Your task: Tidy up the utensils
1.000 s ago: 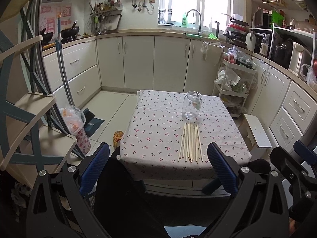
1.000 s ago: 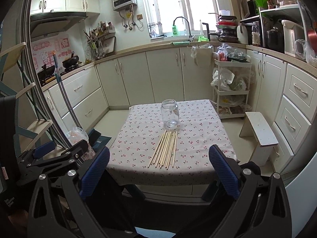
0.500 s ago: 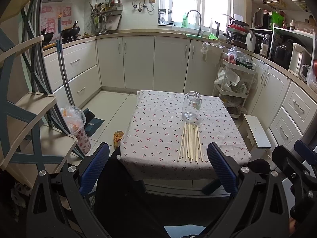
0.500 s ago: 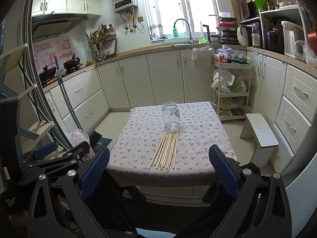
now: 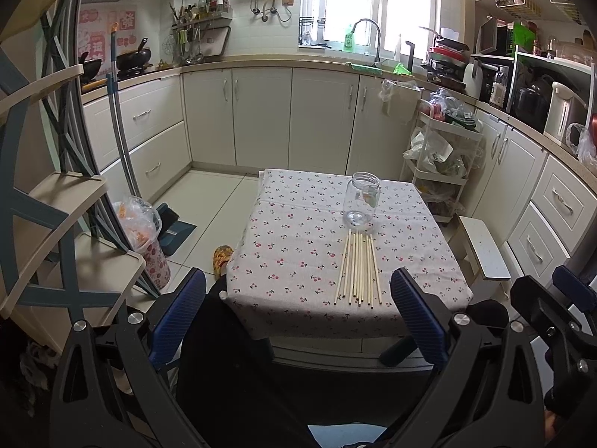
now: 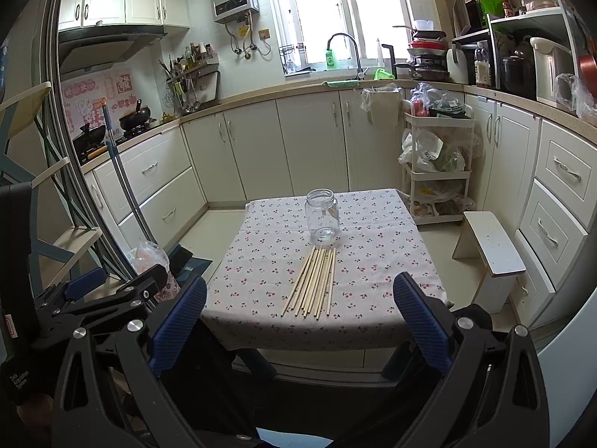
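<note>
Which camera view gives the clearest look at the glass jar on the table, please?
The right wrist view: the glass jar sits near the picture's middle, upright, lidless and empty, just beyond the chopsticks. The left wrist view shows the same jar off to the right, similar in detail but less central.

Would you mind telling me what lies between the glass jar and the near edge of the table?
A row of wooden chopsticks lies there on the cherry-print tablecloth, far ends almost at the glass jar. Both wrist views show it.
</note>
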Available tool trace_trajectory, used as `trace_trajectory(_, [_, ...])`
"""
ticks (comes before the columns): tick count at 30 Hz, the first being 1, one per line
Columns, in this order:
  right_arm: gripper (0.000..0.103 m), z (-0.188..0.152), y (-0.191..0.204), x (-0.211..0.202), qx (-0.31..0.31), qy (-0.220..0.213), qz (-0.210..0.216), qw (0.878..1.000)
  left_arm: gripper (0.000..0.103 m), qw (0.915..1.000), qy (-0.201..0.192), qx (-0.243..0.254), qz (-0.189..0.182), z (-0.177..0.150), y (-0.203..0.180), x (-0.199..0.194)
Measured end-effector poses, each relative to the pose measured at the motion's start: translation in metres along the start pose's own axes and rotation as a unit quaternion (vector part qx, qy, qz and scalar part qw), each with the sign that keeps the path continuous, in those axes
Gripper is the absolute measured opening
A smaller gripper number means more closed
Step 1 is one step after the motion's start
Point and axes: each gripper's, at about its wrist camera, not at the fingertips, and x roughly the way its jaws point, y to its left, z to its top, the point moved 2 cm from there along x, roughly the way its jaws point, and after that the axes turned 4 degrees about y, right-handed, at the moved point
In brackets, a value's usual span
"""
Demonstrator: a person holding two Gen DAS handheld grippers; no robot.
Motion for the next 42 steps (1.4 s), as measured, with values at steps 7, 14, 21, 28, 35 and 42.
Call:
trace_trajectory(7, [0.096, 0.000, 0.000, 0.001, 0.001, 0.002, 0.001, 1.000, 0.095, 1.0000, 0.001, 0.002, 0.000, 0.000, -0.001, 0.002])
trace_trajectory(14, [0.096, 0.005, -0.006, 0.010, 0.006, 0.008, -0.001, 1.000, 0.095, 1.0000, 0.008, -0.003, 0.001, 0.003, -0.003, 0.014])
trace_trajectory(21, [0.096, 0.010, -0.031, 0.062, 0.032, 0.041, -0.006, 0.999, 0.095, 0.9980, 0.054, -0.016, -0.029, 0.011, 0.001, 0.073])
trace_trajectory(28, [0.096, 0.015, -0.051, 0.124, 0.046, 0.072, -0.004, 0.996, 0.095, 0.9958, 0.081, -0.012, -0.040, 0.020, -0.001, 0.142])
trace_trajectory(35, [0.082, 0.009, -0.068, 0.209, 0.046, 0.128, 0.004, 0.991, 0.095, 0.9918, 0.122, 0.000, -0.038, 0.030, -0.017, 0.212])
trace_trajectory(42, [0.045, -0.005, -0.081, 0.294, 0.036, 0.189, 0.012, 0.981, 0.095, 0.9874, 0.153, 0.001, -0.040, 0.033, -0.024, 0.266])
